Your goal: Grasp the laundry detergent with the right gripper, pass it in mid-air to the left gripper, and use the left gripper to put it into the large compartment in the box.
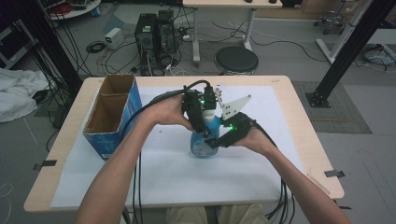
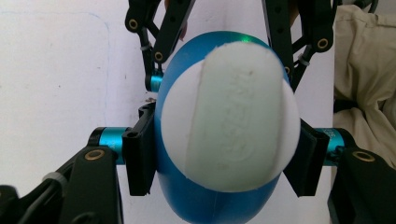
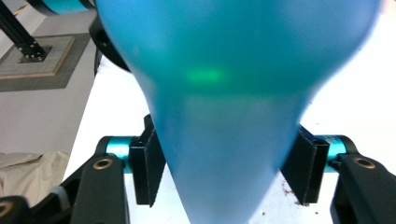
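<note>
A: What's the blue bottle [image 1: 204,140] like?
B: Smooth translucent plastic, teardrop-shaped, white cap [image 2: 229,116]. It's upright mid-tabletop [image 1: 289,116], both grippers clamped on it: left gripper [image 2: 224,161] at the cap, right gripper [image 3: 229,163] lower.
A: The cardboard box [image 1: 112,114]?
B: Open; contents unclear.

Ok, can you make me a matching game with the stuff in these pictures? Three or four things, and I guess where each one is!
Things:
1. blue bottle
2. white cap
3. cardboard box
4. round stool

Places:
A. on the floor beyond the table
B. at the table's left side, open on top
C. on top of the bottle, between the left gripper fingers
D. at the middle of the table, with the right gripper shut on it

Pairs: 1-D, 2-C, 3-B, 4-A
</note>
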`<act>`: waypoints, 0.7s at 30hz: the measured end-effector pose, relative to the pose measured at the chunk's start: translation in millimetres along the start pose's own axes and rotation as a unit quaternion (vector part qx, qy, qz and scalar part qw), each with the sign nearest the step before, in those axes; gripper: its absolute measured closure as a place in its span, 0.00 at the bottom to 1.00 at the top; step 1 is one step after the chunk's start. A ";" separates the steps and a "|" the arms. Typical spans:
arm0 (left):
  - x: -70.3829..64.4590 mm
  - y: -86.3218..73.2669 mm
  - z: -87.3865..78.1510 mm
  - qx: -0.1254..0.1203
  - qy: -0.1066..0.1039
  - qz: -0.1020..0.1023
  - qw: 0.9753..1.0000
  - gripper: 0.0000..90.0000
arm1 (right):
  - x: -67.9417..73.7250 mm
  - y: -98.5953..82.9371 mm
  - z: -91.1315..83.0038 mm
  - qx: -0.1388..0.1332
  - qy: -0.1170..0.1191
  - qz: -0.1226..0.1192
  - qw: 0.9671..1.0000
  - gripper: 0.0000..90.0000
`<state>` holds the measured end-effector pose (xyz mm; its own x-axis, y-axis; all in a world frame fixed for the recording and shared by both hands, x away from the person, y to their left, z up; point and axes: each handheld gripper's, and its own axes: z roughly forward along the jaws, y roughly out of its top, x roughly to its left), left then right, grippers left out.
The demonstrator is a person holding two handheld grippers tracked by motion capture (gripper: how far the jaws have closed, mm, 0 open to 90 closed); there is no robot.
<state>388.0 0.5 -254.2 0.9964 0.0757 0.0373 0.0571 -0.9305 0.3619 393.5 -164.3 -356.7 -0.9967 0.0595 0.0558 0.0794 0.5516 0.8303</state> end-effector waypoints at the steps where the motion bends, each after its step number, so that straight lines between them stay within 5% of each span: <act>1: -0.4 -0.8 -0.9 0.001 0.000 -0.001 1.000 0.42 | -0.5 -0.1 -0.9 0.001 -0.003 -0.001 1.000 0.39; 14: -2.5 -10.7 -27.4 0.008 0.019 -0.011 1.000 0.42 | -1.1 -2.2 -15.9 0.012 -0.019 0.009 1.000 0.35; 21: 0.4 -17.2 -56.9 0.005 0.028 -0.052 0.998 0.42 | 0.1 -4.7 -27.9 0.033 -0.041 0.013 0.999 0.30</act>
<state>383.9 36.9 -207.5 0.9800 0.1920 0.0528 0.1610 -0.9201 0.3572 392.5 -190.1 -345.1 -0.9897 0.1405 0.0286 0.1083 0.6020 0.7911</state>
